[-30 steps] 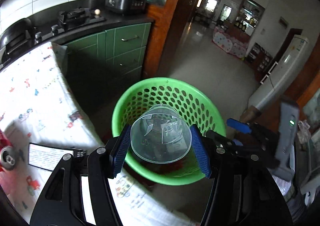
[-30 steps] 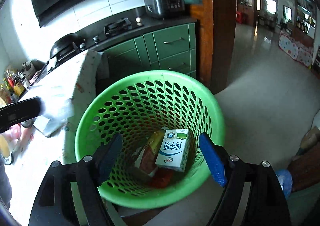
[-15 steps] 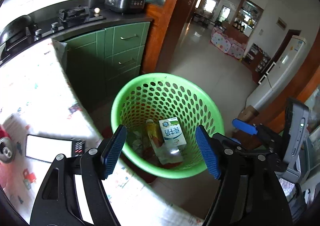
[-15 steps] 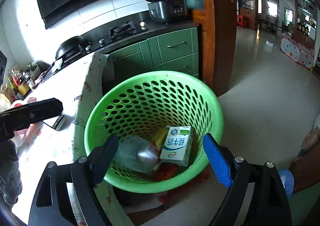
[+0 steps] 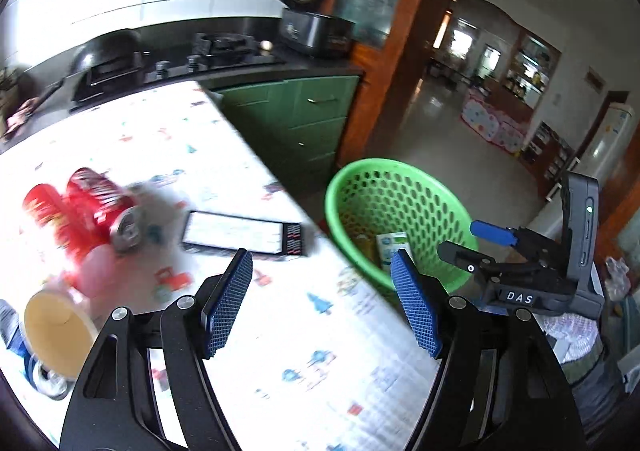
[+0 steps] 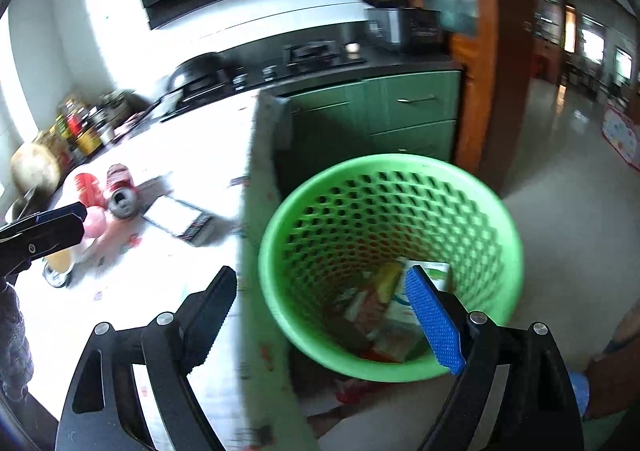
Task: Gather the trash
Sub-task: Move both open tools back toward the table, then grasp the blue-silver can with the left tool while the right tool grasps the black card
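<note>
**Trash Round Half Done, Cans Still Waiting**

Beside the kitchen table, spread with its printed cloth, my green basket stands on the floor just off the table's edge, already holding a milk carton and some crumpled wrappers. Left on the cloth, well apart from the basket, are two red cans lying on their sides, a yellow paper cup tipped over near them, and a flat black-edged card between the cans and the edge. The risk I see: the cans lie loose and round, so a careless nudge could roll them off, and the card, which may not be trash, sits close enough to be swept along. My left hand-held gripper hangs over the cloth with its jaws wide apart, holding and touching nothing. My right hand-held gripper straddles the gap between table edge and basket rim, jaws equally wide, also empty.
</note>
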The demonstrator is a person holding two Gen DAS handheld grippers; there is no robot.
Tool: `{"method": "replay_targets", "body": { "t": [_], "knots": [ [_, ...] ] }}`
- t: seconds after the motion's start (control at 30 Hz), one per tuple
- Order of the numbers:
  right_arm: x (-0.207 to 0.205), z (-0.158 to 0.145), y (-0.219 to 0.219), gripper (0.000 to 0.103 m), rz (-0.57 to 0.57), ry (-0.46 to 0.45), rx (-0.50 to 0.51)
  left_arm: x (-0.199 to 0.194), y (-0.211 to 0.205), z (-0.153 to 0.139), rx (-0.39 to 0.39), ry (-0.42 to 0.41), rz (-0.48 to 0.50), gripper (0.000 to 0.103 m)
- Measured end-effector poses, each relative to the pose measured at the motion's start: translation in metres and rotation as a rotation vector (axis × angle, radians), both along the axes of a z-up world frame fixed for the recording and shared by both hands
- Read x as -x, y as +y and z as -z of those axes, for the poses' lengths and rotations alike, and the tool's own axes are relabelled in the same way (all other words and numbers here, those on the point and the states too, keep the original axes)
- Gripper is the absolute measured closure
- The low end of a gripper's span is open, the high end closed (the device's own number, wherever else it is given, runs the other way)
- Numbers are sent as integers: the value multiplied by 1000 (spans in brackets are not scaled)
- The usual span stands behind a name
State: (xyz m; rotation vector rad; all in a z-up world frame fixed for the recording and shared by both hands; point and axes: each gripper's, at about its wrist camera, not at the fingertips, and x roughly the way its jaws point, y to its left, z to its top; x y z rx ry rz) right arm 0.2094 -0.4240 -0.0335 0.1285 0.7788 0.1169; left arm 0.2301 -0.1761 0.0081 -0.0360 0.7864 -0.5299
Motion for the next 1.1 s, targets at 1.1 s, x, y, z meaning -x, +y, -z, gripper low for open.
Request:
{"method": "replay_targets", "body": {
  "t": [1.1],
  "knots": [
    [-139, 45, 182, 26, -538, 101, 248, 6, 260, 30, 78, 179, -719, 29]
  ]
}}
